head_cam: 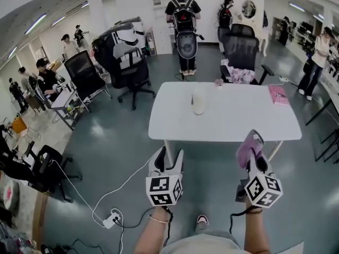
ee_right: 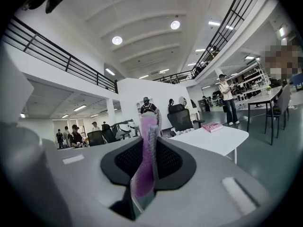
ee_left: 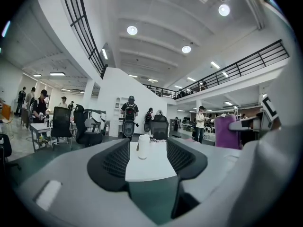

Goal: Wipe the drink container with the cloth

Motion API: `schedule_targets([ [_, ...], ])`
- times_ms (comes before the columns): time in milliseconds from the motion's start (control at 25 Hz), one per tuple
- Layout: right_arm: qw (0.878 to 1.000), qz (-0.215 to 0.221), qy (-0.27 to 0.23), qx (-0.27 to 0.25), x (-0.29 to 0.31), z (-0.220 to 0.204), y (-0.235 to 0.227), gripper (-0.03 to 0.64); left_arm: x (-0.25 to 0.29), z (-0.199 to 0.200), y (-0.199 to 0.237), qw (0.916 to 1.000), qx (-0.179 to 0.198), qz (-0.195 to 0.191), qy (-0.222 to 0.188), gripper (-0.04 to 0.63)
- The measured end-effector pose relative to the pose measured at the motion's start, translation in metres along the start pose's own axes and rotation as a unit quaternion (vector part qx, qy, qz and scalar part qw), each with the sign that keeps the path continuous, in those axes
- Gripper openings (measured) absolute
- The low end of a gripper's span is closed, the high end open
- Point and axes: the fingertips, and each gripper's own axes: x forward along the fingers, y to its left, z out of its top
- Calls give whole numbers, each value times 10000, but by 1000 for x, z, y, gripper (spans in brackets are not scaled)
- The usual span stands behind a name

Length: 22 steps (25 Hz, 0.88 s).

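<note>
A white drink container (head_cam: pixel 198 100) stands upright on the white table (head_cam: pixel 238 123), near its far left part. In the left gripper view the container (ee_left: pixel 143 146) shows far off between the jaws. My left gripper (head_cam: pixel 170 157) hangs short of the table's near edge, open and empty. My right gripper (head_cam: pixel 254 144) is at the near edge further right, shut on a purple cloth (head_cam: pixel 248 148). In the right gripper view the cloth (ee_right: pixel 147 160) stands up between the pads.
A pink book (head_cam: pixel 278 94) lies at the table's far right corner. Black office chairs (head_cam: pixel 241 52) stand behind the table and another (head_cam: pixel 127 62) to its left. Several people stand around the room. A power strip with cables (head_cam: pixel 112 219) lies on the floor at my left.
</note>
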Motion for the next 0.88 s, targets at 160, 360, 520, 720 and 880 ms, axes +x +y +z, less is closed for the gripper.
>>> schedule_targets([
  [160, 9999, 124, 69, -24, 47, 10, -18, 71, 46, 3, 0, 9999, -24, 110, -12, 235],
  [360, 9998, 195, 94, 8, 92, 18, -45, 71, 93, 1, -7, 9998, -25, 186, -1, 235],
  [520, 9996, 233, 155, 36, 117, 22, -59, 71, 116, 0, -10, 9996, -19, 258, 64, 235],
  [720, 9991, 207, 306, 186, 138, 13, -74, 71, 139, -11, -14, 9994, 14, 226, 266, 235],
  [880, 9990, 161, 353, 209, 161, 9, -80, 71, 166, -13, -13, 9995, 40, 157, 279, 235],
])
